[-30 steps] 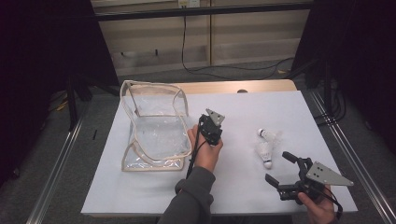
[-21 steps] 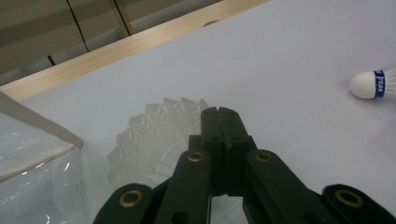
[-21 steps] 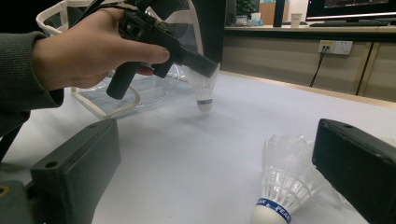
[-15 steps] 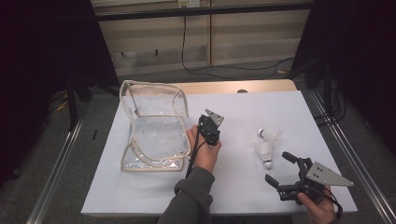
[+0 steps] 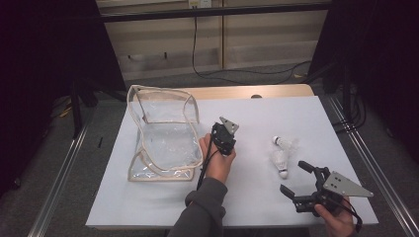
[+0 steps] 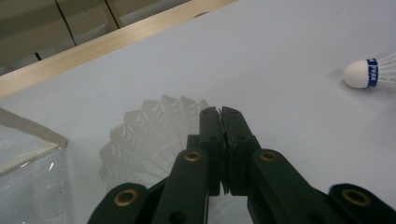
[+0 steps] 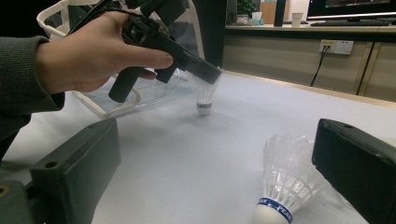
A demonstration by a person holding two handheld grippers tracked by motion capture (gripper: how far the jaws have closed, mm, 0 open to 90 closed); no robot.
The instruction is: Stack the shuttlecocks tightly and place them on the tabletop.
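Left claw [image 6: 222,112] pinches one shuttlecock [image 6: 154,135] beside the empty bag [image 5: 165,133]; right claw [image 5: 296,178] gapes, two shuttlecocks [image 5: 280,159] left on the desk [image 5: 148,202].

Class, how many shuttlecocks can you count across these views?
3. The held shuttlecock is pinched by its feathers in the left tool beside the clear bag; the far shuttlecock and near shuttlecock lie ahead of the right tool. None seems hidden.
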